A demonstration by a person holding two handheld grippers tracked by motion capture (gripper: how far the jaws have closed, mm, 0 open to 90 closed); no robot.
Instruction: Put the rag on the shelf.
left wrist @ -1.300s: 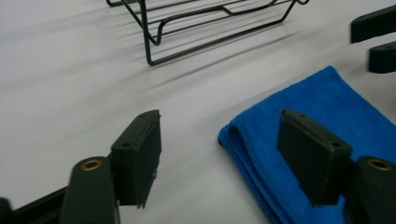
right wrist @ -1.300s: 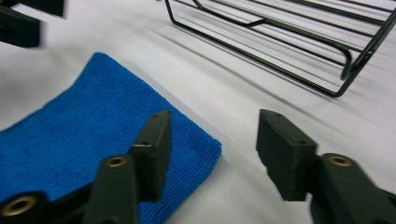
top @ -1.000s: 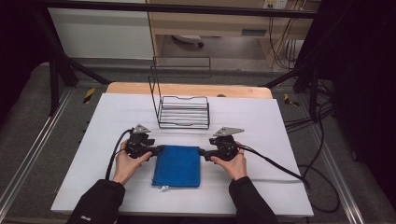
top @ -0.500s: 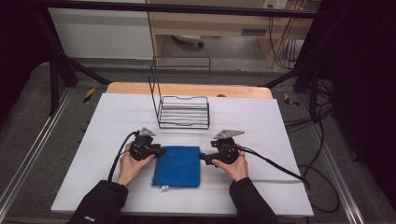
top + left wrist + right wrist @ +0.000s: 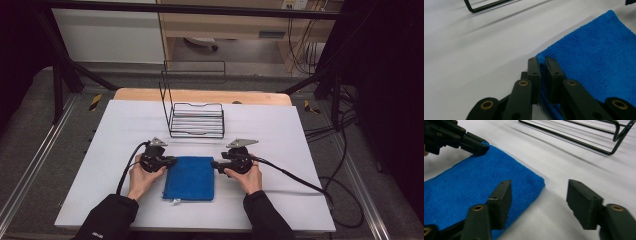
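Note:
A folded blue cloth (image 5: 190, 177) lies flat near the table's front edge. My left gripper (image 5: 542, 62) is at its far left corner, and its jaws have just been closing. They now pinch the cloth's edge (image 5: 599, 62) between them. My right gripper (image 5: 539, 187) is at the far right corner with its jaws apart. They have just been closing. The cloth's corner (image 5: 474, 185) lies between them, under the left-hand jaw, and is not pressed. In the high view the left gripper (image 5: 172, 161) and the right gripper (image 5: 215, 164) face each other across the cloth.
A black wire rack (image 5: 195, 120) stands behind the cloth on the white table (image 5: 125, 125); its base bars (image 5: 586, 137) run close beyond the right gripper. A cable (image 5: 300, 180) trails from the right gripper off to the right. The left gripper (image 5: 480, 148) shows across the cloth.
Both hands and the cloth keep their places. The jaws are too small in the high view to see them move.

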